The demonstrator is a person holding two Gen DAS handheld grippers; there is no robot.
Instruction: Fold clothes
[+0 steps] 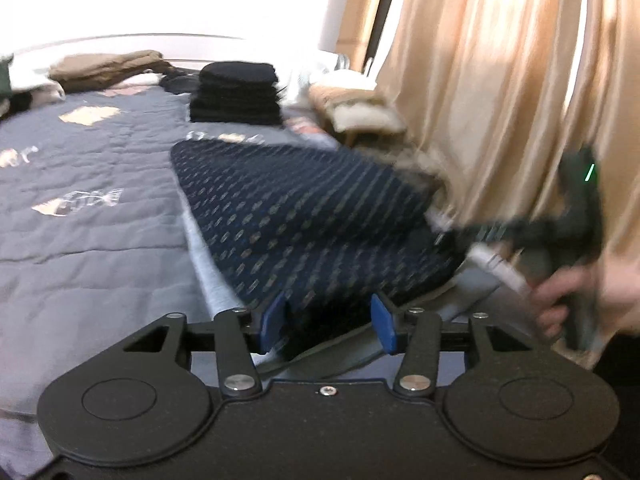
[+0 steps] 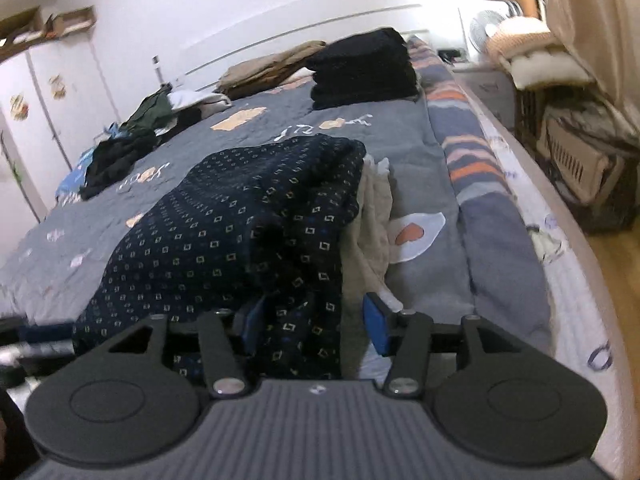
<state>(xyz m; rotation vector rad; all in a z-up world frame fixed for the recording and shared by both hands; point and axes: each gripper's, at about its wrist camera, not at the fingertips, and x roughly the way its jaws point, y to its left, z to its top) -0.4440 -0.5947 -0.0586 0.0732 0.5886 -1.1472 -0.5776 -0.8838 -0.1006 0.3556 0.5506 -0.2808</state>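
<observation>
One garment point(image 2: 224, 232), navy with small square marks, lies bunched on the bed point(image 2: 400, 140) right in front of you, over a pale cloth point(image 2: 372, 216). Its near hem is hidden under both claws, and from the left wrist its right end blurs out. Your left claw point(image 1: 328, 324) stands parted, with the hem between its blue pads point(image 1: 382, 324) and a gap on either side. Your right claw point(image 2: 316, 328) is parted too; fabric lies between, and the left pad is half buried in it, so contact there is unclear. The garment's long axis runs from you toward the black stack point(image 2: 364, 68). Open quilt lies to the left; the bed's edge runs close on the right.
</observation>
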